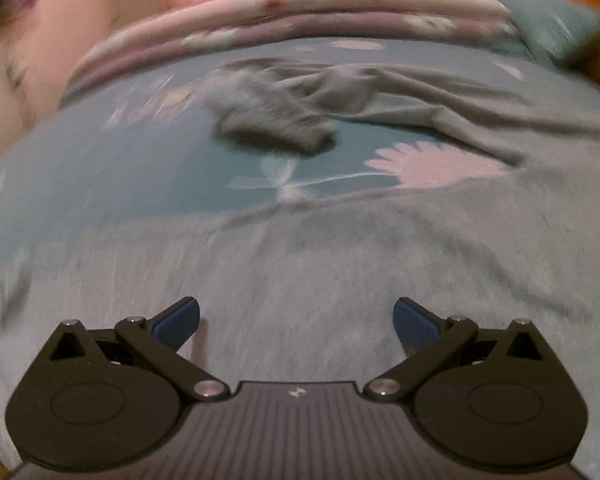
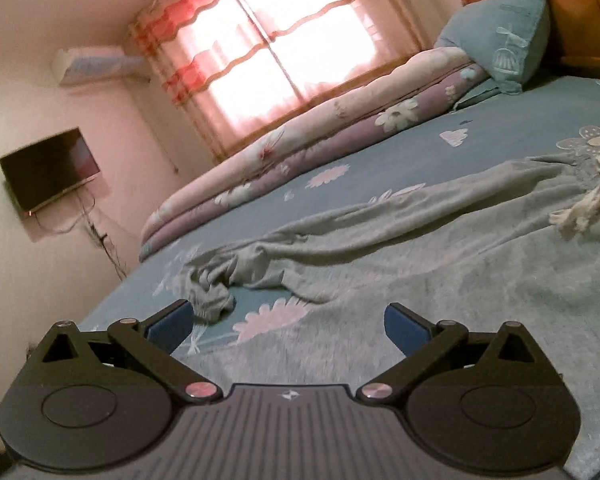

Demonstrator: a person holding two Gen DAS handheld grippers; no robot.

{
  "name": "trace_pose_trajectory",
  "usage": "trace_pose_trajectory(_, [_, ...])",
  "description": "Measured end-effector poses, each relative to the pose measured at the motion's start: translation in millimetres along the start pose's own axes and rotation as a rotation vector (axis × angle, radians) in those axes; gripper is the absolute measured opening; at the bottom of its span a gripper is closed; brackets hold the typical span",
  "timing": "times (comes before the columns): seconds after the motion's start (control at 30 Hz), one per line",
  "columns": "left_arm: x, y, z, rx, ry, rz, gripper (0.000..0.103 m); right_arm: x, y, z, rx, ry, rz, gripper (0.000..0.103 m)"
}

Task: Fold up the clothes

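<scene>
The grey trousers (image 2: 440, 264) lie spread across the blue flowered bed sheet (image 2: 380, 152), 1 leg stretching toward the rolled pink quilt (image 2: 300, 140), its cuff (image 1: 272, 120) bunched up. Both tools hang just above the near cloth with nothing held: the left tool (image 1: 296, 320) gapes wide, and the right tool (image 2: 286, 322) is spread to its widest. The cream drawstring (image 2: 588, 204) marks the waistband, so flattening that crumpled leg likely comes before any fold.

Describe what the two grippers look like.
The left gripper and right gripper look identical: black linkage arms with silver pivot pins, blue pads on the fingertips, round black side housings and a ribbed grey body bearing a small white logo. No cables or sleeves show.
</scene>
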State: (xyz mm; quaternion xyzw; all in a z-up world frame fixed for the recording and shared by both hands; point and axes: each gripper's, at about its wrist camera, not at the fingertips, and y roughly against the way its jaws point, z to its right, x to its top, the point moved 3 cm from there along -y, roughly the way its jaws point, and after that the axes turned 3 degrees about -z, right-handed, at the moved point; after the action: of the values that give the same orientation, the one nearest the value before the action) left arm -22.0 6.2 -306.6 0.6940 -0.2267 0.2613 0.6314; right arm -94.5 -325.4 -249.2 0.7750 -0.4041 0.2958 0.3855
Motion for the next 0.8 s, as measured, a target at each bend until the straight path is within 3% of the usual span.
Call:
trace_pose_trajectory(0.1, [-16.5, 9.3, -30.2, -0.005, 0.091, -0.023, 0.103, 0.0, -0.5, 4.8, 0.018, -0.034, -0.024, 0.103])
trace_pose_trajectory(0.27, [-26.3, 29.7, -51.2, 0.043, 0.133, -0.035, 0.102, -3.6, -2.7, 6.8, 0.040, -0.081, -0.062, 0.103])
trace_pose_trajectory(0.37, [-25.1, 37.9, -40.0, -0.003, 0.079, 0.002, 0.102, -5.7, -5.4, 4.4, 0.030, -0.077, -0.066, 0.103])
trace_pose_trajectory(0.5, [-33.8, 28.3, -19.0, -0.035, -0.025, -0.046, 0.102, -11.6, -12.1, -0.1, 0.020, -0.062, -0.101, 0.103])
trace_pose_trajectory(0.63, [-47.3, 34.1, -29.6, -0.075, 0.019, -0.068, 0.102, -17.2, -17.2, -3.0, 0.005, -0.041, -0.131, 0.103])
trace_pose_trajectory(0.8, [-47.1, 46.3, -34.5, -0.078, -0.040, -0.091, 0.102, -22.4, -21.3, -4.9, 0.004, -0.022, -0.169, 0.103])
